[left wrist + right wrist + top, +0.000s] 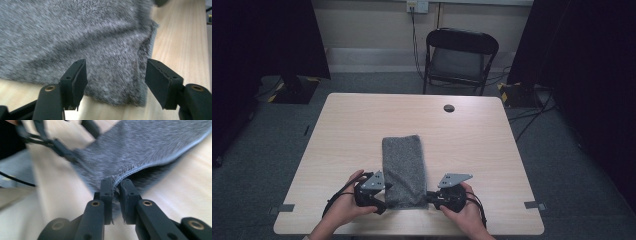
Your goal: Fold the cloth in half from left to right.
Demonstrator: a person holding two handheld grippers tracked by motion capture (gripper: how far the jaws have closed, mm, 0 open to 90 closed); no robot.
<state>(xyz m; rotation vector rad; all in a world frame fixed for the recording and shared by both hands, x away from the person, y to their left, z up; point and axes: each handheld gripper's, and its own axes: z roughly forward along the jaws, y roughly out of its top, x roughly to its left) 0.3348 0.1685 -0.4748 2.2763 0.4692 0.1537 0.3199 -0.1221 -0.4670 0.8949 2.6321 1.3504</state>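
The right gripper (115,185) was pinched shut on the near hem of the grey towel (403,169), which lay folded in a long strip on the near middle of the table (472,145), while the left gripper (115,77) stood open with the towel's other near corner lying between its jaws, not yet clamped. To do this step well, I judged the left jaws should close on that corner through every layer, level with the right grip, before any lift. No containers stood on the table.
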